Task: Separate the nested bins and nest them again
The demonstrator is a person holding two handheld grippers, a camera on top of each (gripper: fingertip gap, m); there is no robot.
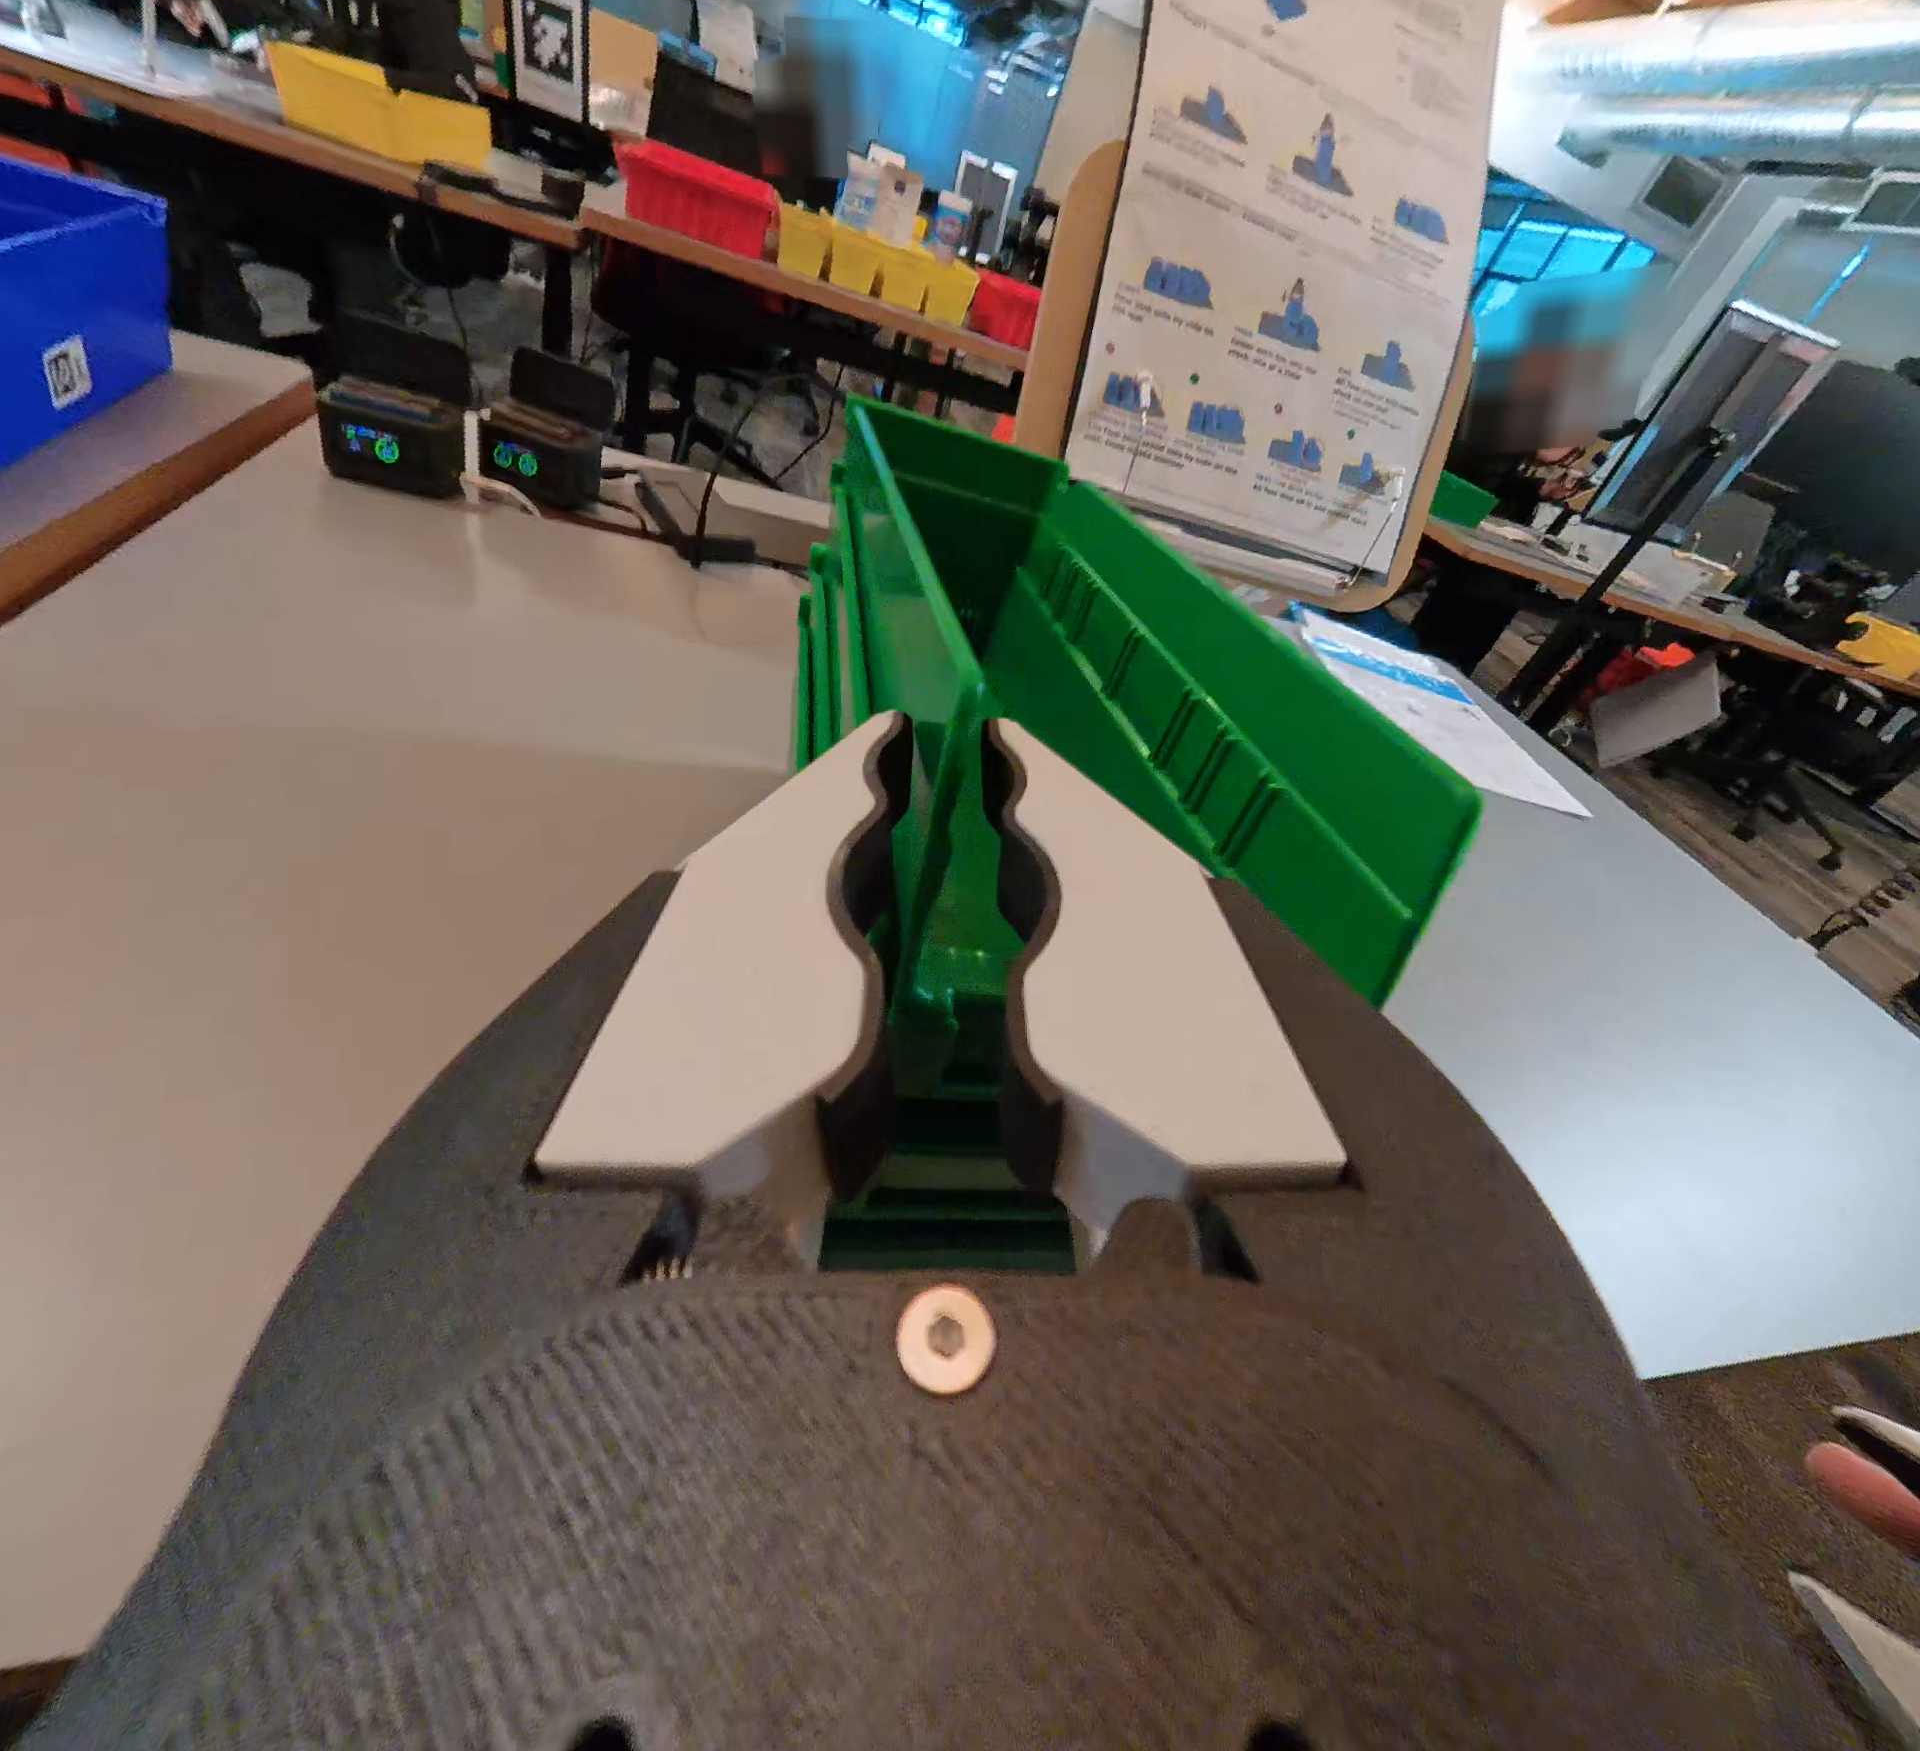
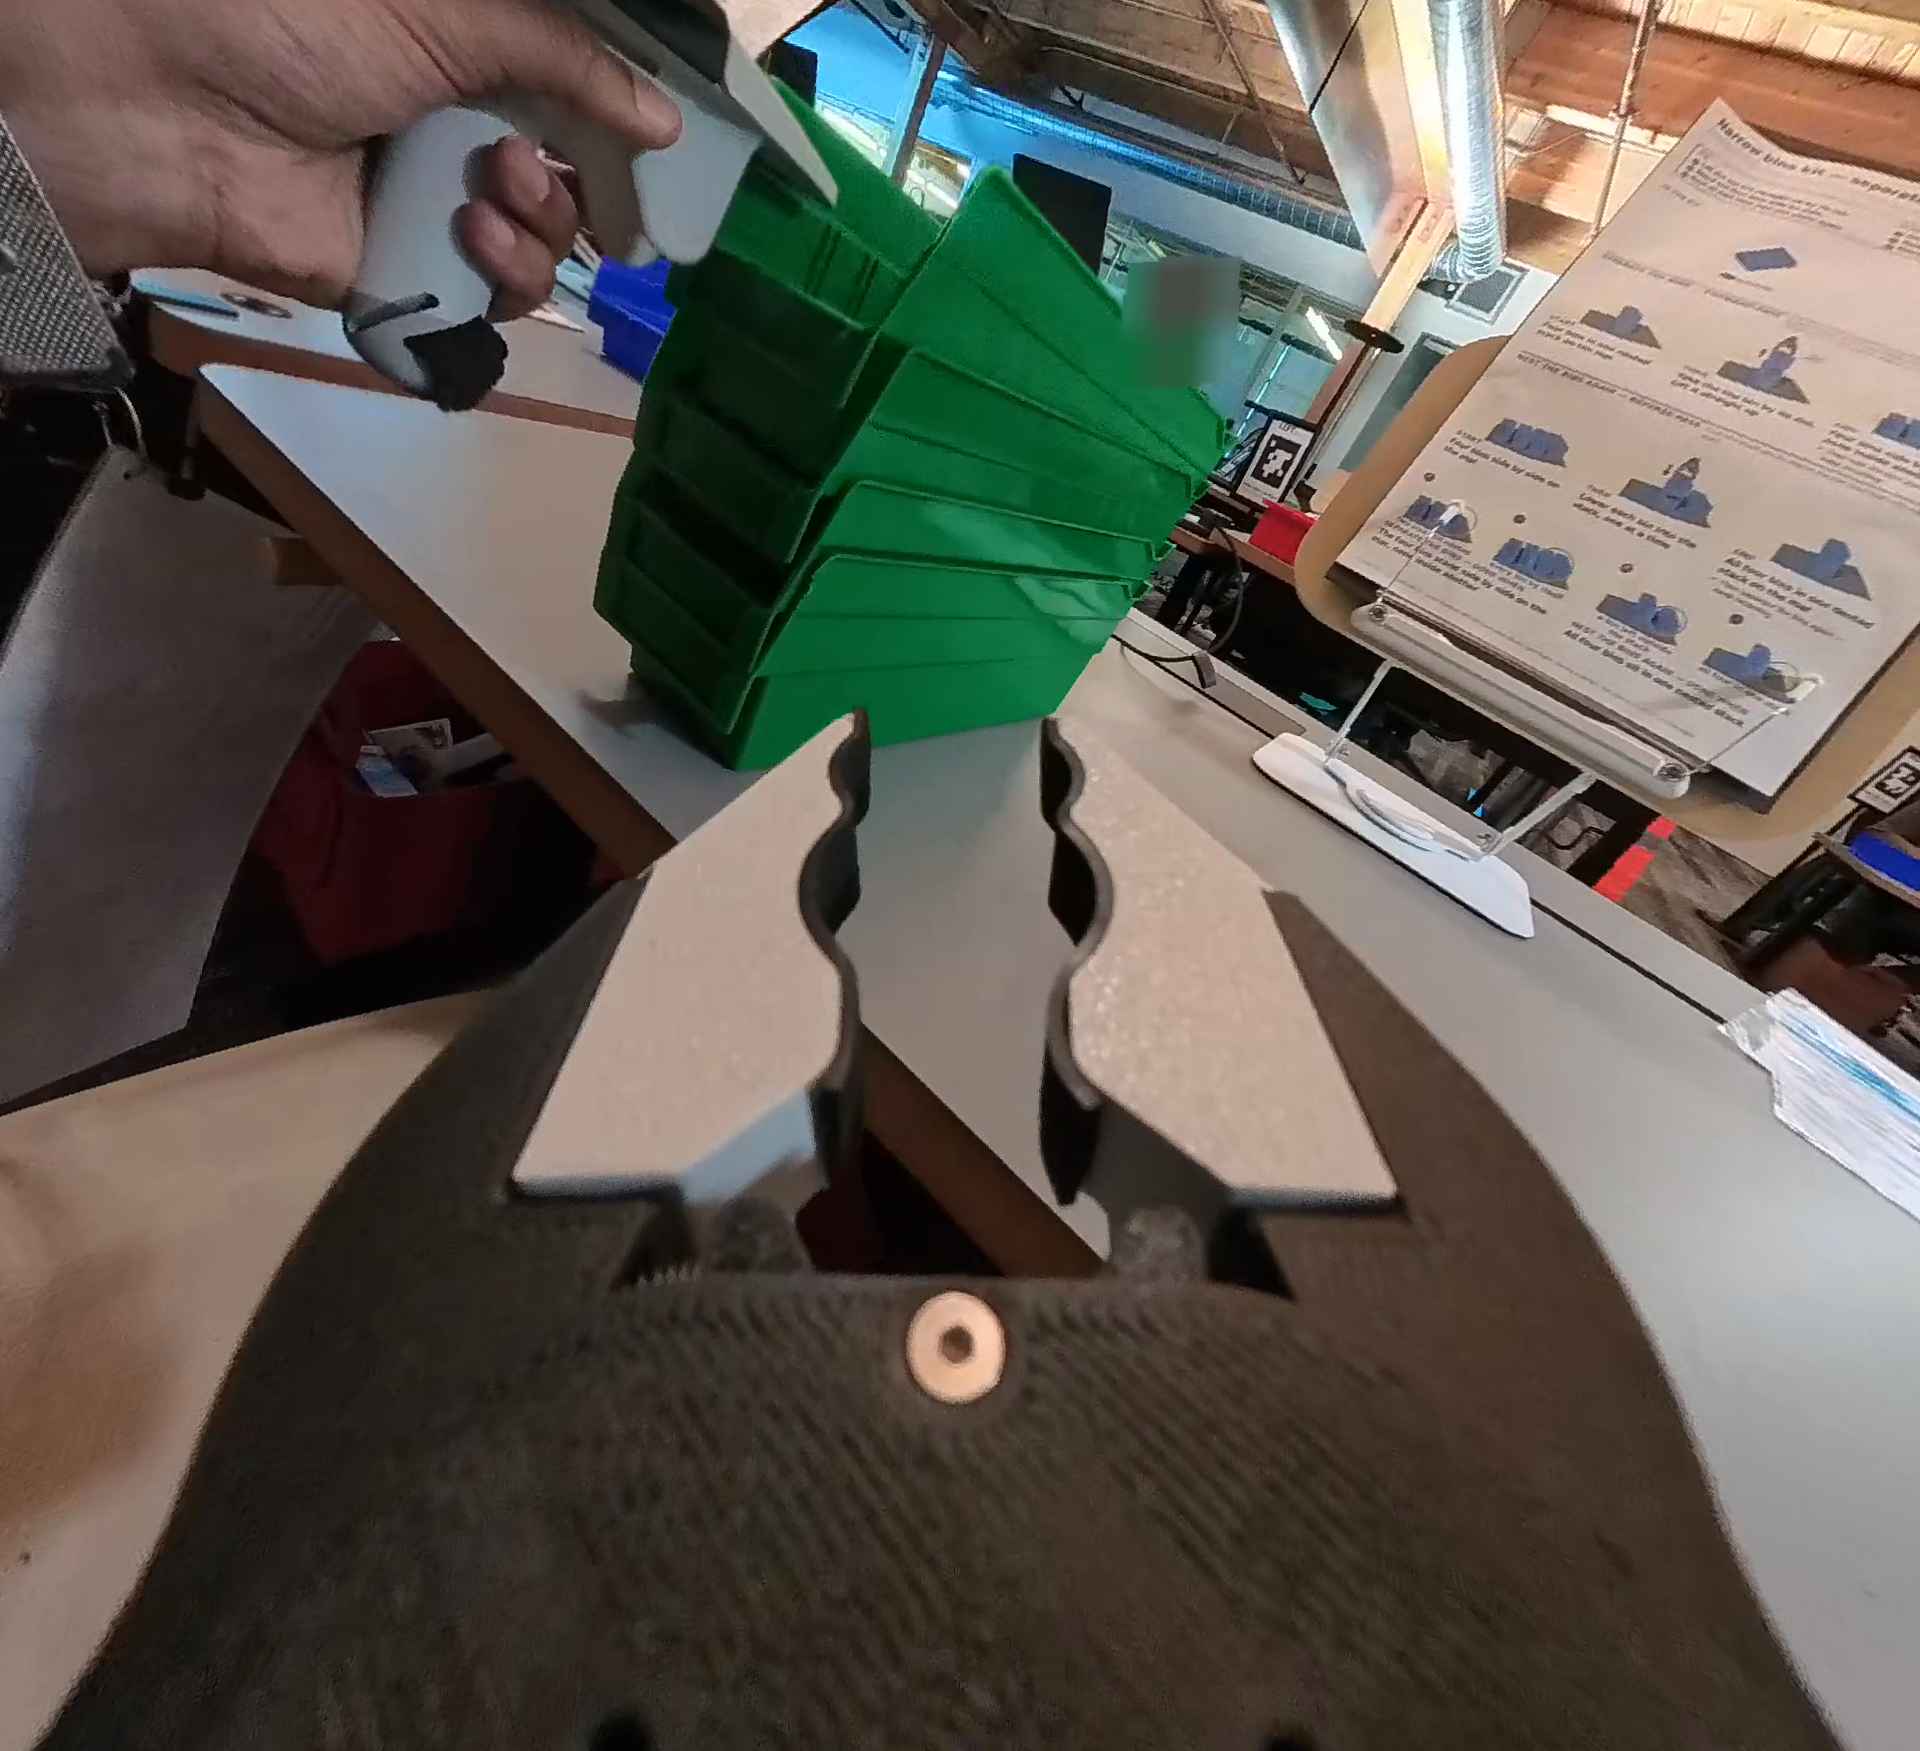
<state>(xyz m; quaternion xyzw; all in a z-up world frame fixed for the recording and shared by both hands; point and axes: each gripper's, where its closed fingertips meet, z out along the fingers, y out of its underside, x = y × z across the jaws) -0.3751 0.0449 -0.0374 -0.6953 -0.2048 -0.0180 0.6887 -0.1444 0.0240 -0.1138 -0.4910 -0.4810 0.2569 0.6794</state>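
Observation:
Several long narrow green bins [image 2: 914, 517] stand nested in a stack on the grey table [image 2: 436, 496]. The upper ones are fanned up at the near end. My left gripper [image 1: 943, 735] is shut on the side wall of the top green bin [image 1: 1195, 662], which is tilted up out of the stack. In the right wrist view the left gripper [image 2: 790, 143], held by a hand [image 2: 239, 70], grips the top bin's near end. My right gripper [image 2: 951, 745] is open and empty, just in front of the stack's lowest bin, above the table.
An instruction sheet on a stand [image 2: 1621, 475] is at the table's right rear, also seen in the left wrist view [image 1: 1288, 247]. A plastic-wrapped packet [image 2: 1849, 1088] lies at the right edge. A blue bin [image 1: 73, 299] and two chargers [image 1: 457, 444] sit far left. The table edge [image 2: 582, 766] is near.

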